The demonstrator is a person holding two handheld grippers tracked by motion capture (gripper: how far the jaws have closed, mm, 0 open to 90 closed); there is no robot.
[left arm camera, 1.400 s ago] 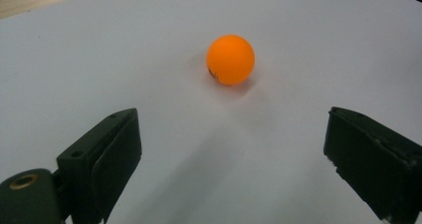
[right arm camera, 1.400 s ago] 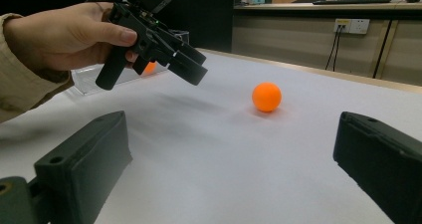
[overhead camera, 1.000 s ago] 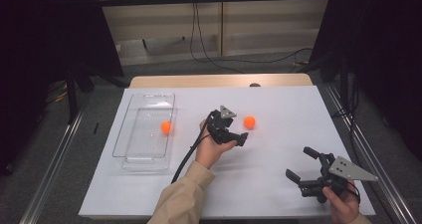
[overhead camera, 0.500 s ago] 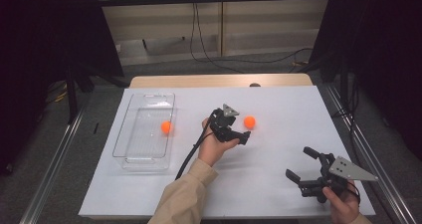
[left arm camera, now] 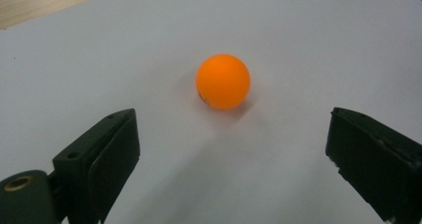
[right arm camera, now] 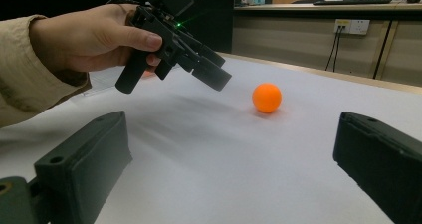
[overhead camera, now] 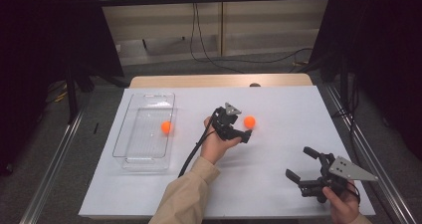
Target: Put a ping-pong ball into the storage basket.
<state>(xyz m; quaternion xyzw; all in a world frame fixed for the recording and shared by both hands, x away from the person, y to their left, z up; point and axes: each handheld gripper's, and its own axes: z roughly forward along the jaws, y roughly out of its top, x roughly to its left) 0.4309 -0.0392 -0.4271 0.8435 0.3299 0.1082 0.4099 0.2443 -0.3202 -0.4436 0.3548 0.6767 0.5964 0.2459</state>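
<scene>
Just ahead of the left gripper (overhead camera: 245,133), the loose round orange plastic ball (overhead camera: 249,121) lay on the white table sheet (overhead camera: 278,149), beyond the tips and roughly centred on the gap between them, not yet touched. Compared with a second before, that gripper had crept only slightly nearer the ball, and its jaws had stayed spread wide with nothing between them. The approach looked almost finished, then; what remained, by my judgement, was a short push forward and a squeeze. Well back from it and off to its right, the right gripper (overhead camera: 304,165) had not shifted, its jaws likewise apart and empty. Behind the left gripper, a second orange ball (overhead camera: 166,127) already sat in the clear rectangular plastic tray (overhead camera: 130,134), the likely destination.
</scene>
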